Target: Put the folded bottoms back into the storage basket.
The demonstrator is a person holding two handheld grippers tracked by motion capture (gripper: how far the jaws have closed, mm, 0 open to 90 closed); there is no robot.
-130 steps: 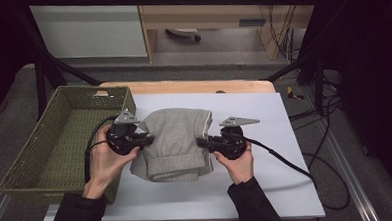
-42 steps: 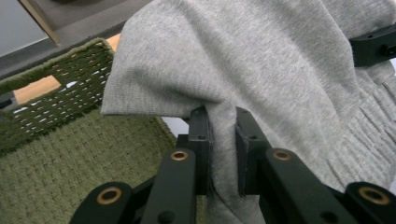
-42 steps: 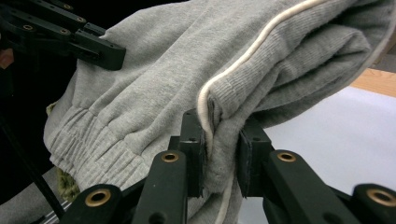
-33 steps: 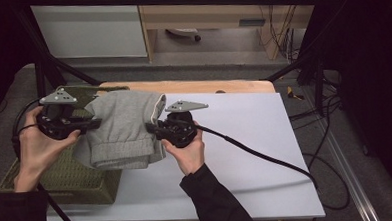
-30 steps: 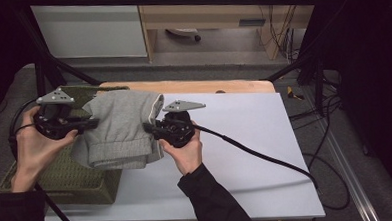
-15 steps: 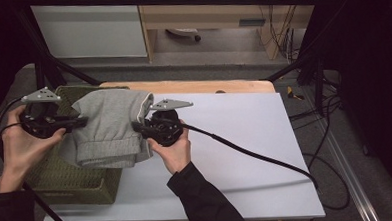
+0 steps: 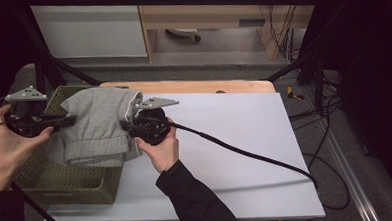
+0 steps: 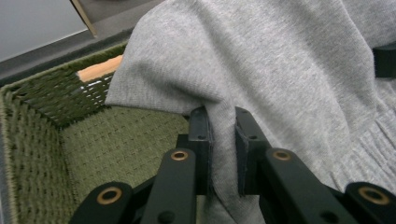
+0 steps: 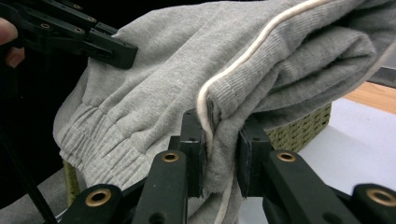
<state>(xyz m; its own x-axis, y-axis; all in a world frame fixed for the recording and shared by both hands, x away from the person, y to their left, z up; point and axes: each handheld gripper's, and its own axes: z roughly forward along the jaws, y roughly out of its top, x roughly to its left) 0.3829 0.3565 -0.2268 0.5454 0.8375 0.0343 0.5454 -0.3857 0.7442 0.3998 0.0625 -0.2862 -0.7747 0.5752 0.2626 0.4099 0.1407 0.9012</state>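
High view: you held the folded grey garment (image 7: 100, 125) in the air between both grippers, partly over the green woven basket (image 7: 62, 182) at the table's left end.
Left gripper (image 7: 64, 121): your fingers (image 8: 201, 135) were pinching the garment's left edge; in the left gripper view a fold of grey knit sat clamped between them, with the basket's floor open below.
Garment: it hung folded, ribbed cuffs at the near side, its left part above the basket and its right part above the basket's near-right rim and the table edge. It touched neither, as far as you could tell.
Right gripper (image 7: 130, 125): your fingers (image 9: 192, 140) were pressed onto the garment's right edge, gripping the layers beside a white drawstring (image 9: 243, 58).
White table (image 7: 235, 139): bare to the right, apart from the right gripper's cable.
Done: the garment looked folded, lifted and carried most of the way to the basket.
Left: by my reading, you had yet to centre it over the basket, lower it in and let go on both sides.
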